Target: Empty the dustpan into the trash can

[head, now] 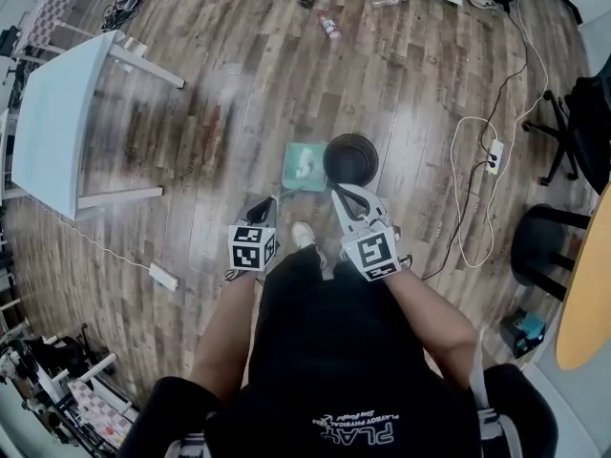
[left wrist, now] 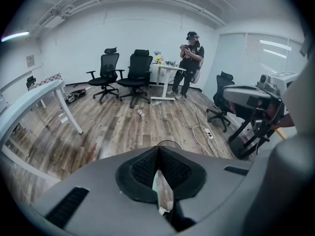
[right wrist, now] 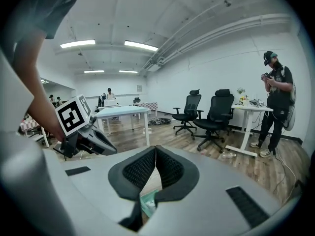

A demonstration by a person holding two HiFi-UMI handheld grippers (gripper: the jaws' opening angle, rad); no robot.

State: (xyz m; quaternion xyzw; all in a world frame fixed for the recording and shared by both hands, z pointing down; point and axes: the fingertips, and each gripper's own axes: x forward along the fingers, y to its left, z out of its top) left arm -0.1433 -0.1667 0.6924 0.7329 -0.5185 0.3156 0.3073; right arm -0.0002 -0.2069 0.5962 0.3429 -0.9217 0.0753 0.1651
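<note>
So, you seem at the approach step: left gripper [left wrist: 158, 151] and right gripper [right wrist: 155, 151] both closed, empty; next, open one to take the dustpan [head: 304, 168] beside the can [head: 374, 160]

dustpan [head: 305, 167] 1 | trash can [head: 350, 158] 1 | bottles [head: 329, 27] [head: 389, 1] 2 | power strip [head: 494, 151] 1 | grippers [head: 264, 204] [head: 339, 192] 2

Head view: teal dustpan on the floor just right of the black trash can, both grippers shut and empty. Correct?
One thing is off: the teal dustpan lies on the floor just left of the black trash can, not right of it, as the head view shows. The rest holds: the left gripper and the right gripper are both shut and empty.
</note>
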